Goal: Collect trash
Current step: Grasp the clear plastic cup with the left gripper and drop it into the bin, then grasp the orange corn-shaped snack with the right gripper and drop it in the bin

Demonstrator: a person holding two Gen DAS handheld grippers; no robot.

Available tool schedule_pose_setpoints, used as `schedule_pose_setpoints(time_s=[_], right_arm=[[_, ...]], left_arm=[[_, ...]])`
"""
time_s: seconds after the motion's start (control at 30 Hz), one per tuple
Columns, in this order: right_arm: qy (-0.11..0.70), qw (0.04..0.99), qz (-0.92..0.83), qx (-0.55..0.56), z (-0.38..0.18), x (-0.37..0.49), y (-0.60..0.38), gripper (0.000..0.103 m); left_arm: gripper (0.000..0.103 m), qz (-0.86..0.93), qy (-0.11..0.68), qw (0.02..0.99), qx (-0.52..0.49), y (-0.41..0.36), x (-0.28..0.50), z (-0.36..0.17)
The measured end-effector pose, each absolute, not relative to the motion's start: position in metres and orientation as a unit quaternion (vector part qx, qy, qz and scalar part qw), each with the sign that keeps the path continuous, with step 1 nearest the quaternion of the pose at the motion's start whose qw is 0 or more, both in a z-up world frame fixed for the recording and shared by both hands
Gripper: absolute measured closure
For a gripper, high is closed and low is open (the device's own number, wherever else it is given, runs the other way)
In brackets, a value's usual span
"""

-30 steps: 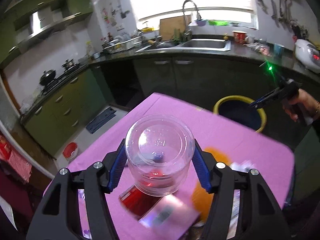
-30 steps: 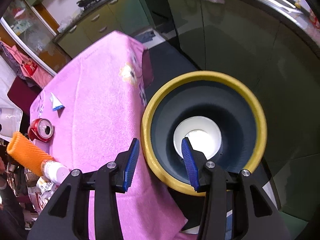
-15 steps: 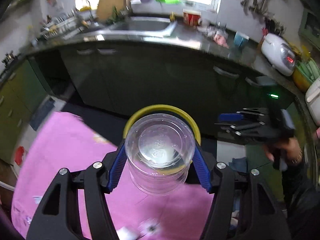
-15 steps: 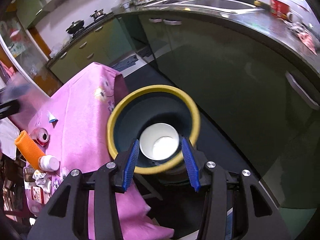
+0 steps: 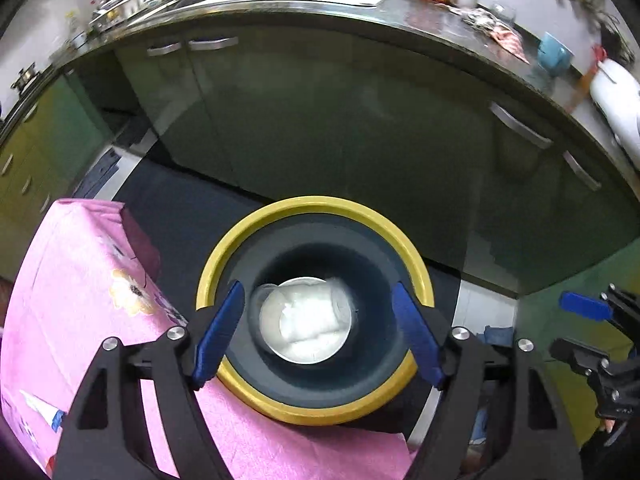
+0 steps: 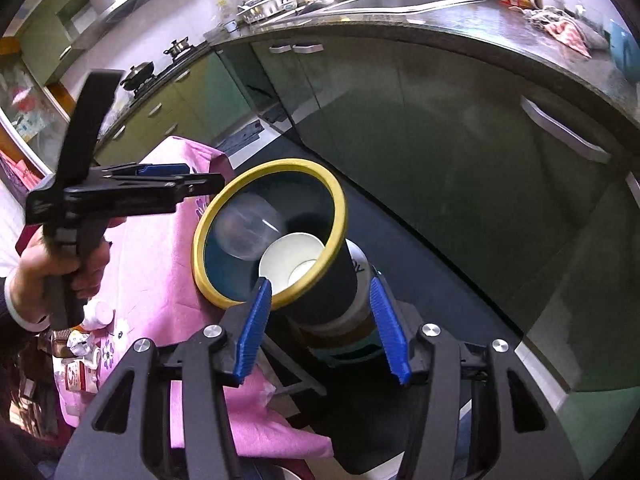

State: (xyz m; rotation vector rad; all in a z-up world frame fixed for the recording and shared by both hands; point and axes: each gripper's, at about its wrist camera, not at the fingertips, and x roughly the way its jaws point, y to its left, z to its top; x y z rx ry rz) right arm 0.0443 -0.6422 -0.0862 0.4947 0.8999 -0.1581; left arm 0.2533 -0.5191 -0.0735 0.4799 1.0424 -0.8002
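Blue-padded fingers of the left gripper (image 5: 318,336) stand spread wide with nothing between them, poised directly above the mouth of the dark round trash bin with a yellow rim (image 5: 416,264). Below them, inside the bin, the clear round plastic cup (image 5: 262,300) shows as a faint, blurred, see-through shape lying over a white paper cup (image 5: 306,330) at the bottom. From the right wrist view, the clear cup (image 6: 246,226) appears as a hazy, glassy dome just inside the bin's rim (image 6: 340,208), above and beside the white paper cup (image 6: 290,262).

The right gripper (image 6: 320,326) is likewise released, its blue fingers apart and empty, off to the side of the bin's dark outer wall. The bin stands just beside the table covered in pink flowered cloth (image 5: 80,292), in front of dark green kitchen cabinets (image 5: 360,120).
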Motion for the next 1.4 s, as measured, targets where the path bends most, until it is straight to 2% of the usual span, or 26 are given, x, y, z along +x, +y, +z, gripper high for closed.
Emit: schedule_pose_setpoints(time_s=[0.13, 0.37, 0.5, 0.6, 0.73, 0.87, 0.97, 1.2, 1.27, 1.33, 1.4], right_arm=[[0.428, 0.87, -0.075, 0.233, -0.084, 0.037, -0.637, 0.05], [0.437, 0.874, -0.015, 0.21, -0.079, 0.057, -0.59, 0.05], [0.436, 0.879, 0.054, 0.186, -0.068, 0.078, -0.538, 0.04], [0.431, 0.879, 0.127, 0.159, -0.057, 0.099, -0.483, 0.037], [0.42, 0.872, 0.215, 0.132, -0.045, 0.126, -0.411, 0.031], [0.413, 0.858, 0.28, 0.119, -0.042, 0.152, -0.348, 0.027], [0.415, 0.844, 0.314, 0.131, -0.046, 0.176, -0.316, 0.024], [0.438, 0.827, 0.318, 0.154, -0.062, 0.217, -0.276, 0.024], [0.446, 0.827, 0.31, 0.149, -0.065, 0.224, -0.268, 0.038], [0.45, 0.824, 0.312, 0.149, -0.068, 0.225, -0.264, 0.086], [0.45, 0.824, 0.31, 0.149, -0.067, 0.224, -0.264, 0.088]], left_arm=[[0.031, -0.378, 0.475, 0.772, 0.189, -0.496, 0.252, -0.041], [0.023, -0.393, 0.405, 0.816, 0.126, -0.405, 0.225, 0.052], [0.015, -0.352, 0.363, 0.856, 0.106, -0.313, 0.205, 0.092], [0.009, -0.299, 0.328, 0.891, 0.091, -0.245, 0.189, 0.107], [0.008, -0.211, 0.289, 0.931, 0.079, -0.165, 0.16, 0.109], [0.008, -0.168, 0.294, 0.94, 0.044, -0.106, 0.141, 0.098], [0.008, -0.151, 0.293, 0.944, 0.029, -0.084, 0.127, 0.09], [0.007, -0.122, 0.277, 0.953, 0.011, -0.05, 0.101, 0.077], [0.007, -0.117, 0.278, 0.953, 0.013, -0.048, 0.1, 0.074], [0.007, -0.12, 0.283, 0.952, 0.013, -0.048, 0.101, 0.07], [0.007, -0.121, 0.291, 0.949, 0.011, -0.047, 0.104, 0.065]])
